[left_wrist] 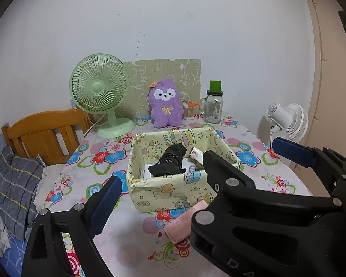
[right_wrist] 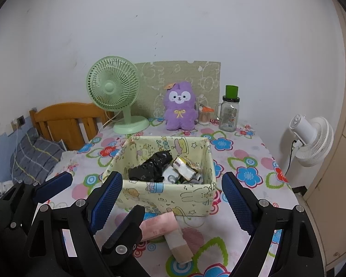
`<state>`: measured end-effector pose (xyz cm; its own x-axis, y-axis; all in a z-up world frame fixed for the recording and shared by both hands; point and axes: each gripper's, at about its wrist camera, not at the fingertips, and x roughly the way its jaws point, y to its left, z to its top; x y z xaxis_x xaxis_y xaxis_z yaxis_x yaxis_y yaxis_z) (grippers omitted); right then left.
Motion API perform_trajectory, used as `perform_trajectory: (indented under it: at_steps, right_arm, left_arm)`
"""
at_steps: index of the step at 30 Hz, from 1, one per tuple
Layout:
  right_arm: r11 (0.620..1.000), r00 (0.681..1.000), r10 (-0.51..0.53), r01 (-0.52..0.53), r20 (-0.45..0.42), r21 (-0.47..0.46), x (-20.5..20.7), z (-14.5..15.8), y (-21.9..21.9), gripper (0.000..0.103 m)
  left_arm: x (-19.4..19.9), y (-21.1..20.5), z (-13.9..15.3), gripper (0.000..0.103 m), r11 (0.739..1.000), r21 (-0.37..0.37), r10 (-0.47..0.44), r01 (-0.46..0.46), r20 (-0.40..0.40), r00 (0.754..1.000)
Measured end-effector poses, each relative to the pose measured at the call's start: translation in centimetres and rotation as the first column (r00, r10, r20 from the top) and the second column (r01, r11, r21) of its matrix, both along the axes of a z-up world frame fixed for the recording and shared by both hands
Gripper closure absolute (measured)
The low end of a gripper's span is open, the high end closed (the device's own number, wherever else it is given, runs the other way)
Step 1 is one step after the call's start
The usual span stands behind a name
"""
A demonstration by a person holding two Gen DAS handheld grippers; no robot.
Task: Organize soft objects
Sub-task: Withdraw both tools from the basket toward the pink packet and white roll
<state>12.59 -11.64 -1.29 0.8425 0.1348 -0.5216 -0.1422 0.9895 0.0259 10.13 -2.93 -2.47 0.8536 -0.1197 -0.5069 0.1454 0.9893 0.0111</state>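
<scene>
Black plastic grippers (right_wrist: 170, 196) (silver rivets throughout) carry blue textured pads (right_wrist: 236, 202).

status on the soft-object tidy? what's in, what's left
Done: black bag and small packets lie in the yellow fabric box. In hand: nothing; right gripper and left gripper both open. Left: pink packet on the tablecloth, purple plush at the back.

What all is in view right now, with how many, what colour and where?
fabric box: one, pale yellow, table centre, holds black bag and packets
pink packet: one, in front of box
plush toy: one, purple, back of table
desk fan: one, green, back left
glass jar: one, green cap, back right
white fan: one, right of table
left gripper: one, black and blue, open
right gripper: one, open
</scene>
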Motion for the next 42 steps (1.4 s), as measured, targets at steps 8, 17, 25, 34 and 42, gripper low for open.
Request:
perform_trajectory:
  at_steps: [8, 17, 25, 34, 42]
  right_arm:
    - [1.000, 1.000, 0.008, -0.008, 0.005, -0.012, -0.4, -0.9, -0.1, 0.003]
    - [1.000, 1.000, 0.014, -0.014, -0.023, -0.016, -0.2, -2.2, -0.3, 0.003]
    - [1.000, 0.999, 0.019, -0.020, -0.046, -0.015, 0.0, -3.8, -0.5, 0.003]
    - [0.999, 0.997, 0.031, -0.032, -0.072, -0.014, 0.4, -5.4, -1.0, 0.003]
    - [1.000, 0.996, 0.009, -0.011, -0.094, -0.027, 1.0, -7.0, -1.5, 0.003]
  left_arm:
    - [-0.1, -0.1, -1.1, 0.006, 1.000, -0.002, -0.016, 0.016, -0.017, 1.000]
    - [0.0, -0.3, -2.4, 0.004, 0.999, 0.009, -0.033, 0.033, -0.037, 0.999]
    - [0.3, -0.6, -3.8, 0.004, 0.998, 0.016, -0.059, 0.060, -0.060, 0.996]
    - [0.7, -0.9, -5.4, 0.004, 0.994, 0.030, -0.098, 0.101, -0.087, 0.991]
    - [1.2, -0.9, -6.8, 0.004, 0.993, 0.037, -0.112, 0.116, -0.101, 0.989]
